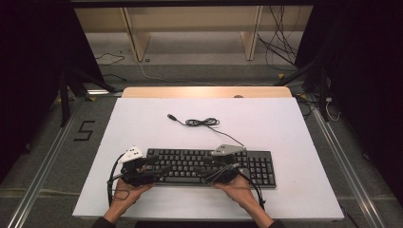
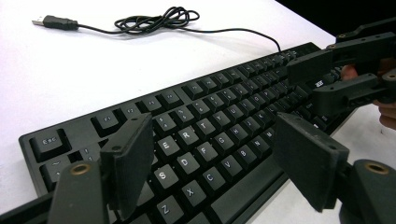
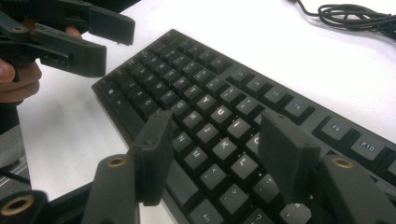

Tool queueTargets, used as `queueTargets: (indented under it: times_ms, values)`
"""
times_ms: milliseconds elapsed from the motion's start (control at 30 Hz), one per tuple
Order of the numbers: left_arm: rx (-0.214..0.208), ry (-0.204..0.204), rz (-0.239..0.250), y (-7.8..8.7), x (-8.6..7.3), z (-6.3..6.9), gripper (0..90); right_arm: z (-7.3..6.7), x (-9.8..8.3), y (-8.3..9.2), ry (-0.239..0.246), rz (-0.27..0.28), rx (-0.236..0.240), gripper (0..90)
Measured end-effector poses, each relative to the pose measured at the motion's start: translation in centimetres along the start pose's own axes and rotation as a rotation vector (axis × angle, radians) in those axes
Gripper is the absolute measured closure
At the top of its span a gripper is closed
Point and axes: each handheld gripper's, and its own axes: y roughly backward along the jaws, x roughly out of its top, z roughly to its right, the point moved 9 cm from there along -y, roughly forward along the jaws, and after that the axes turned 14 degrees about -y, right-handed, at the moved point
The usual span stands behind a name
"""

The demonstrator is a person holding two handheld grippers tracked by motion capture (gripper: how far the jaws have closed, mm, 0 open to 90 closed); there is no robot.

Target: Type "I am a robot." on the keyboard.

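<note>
Surface: I had a white board [image 1: 142,123] laid over a wooden table, dark floor and hanging cables beyond it.

Nearest to me: my two forearms came in from the bottom edge, one hand on each tool, both low over the front of the keyboard [image 1: 266,166].

Left hand-held gripper [image 2: 215,163]: I saw its jaws spread wide with nothing between them, poised above the letter keys at the keyboard's left end.

Right hand-held gripper [image 3: 215,154]: its jaws also stood well apart and empty, hanging over the keys right of centre; I could not tell whether either pad brushed a keycap.

Keyboard: black, full-size, lying flat and square to me on the near half of the surface, number pad to my right.

Cable [image 1: 202,122]: it ran from the keyboard's back edge into a loose coil farther up the surface, ending in a free USB plug [image 2: 53,22].

Step in hand, as I judged it: taking hold of the keyboard at both ends.

How I would have done it well: slide each tool outward to the bare frame, close on the casing rather than the keys, keep both grips level, and lift together so the coil trailed without snagging.
</note>
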Motion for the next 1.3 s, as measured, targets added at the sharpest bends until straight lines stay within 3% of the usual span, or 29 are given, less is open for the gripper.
queueTargets:
  times_ms: [633, 1300]
  values:
    - [-0.008, -0.014, -0.019, -1.1, 0.5, -0.1, 37.3, -0.8, -1.7, 0.7, 0.023, -0.015, 0.022, 42.1]
    - [-0.034, -0.061, -0.105, -3.5, 0.5, 0.4, 76.0, -1.4, -2.6, 1.2, 0.047, -0.020, 0.022, 39.6]
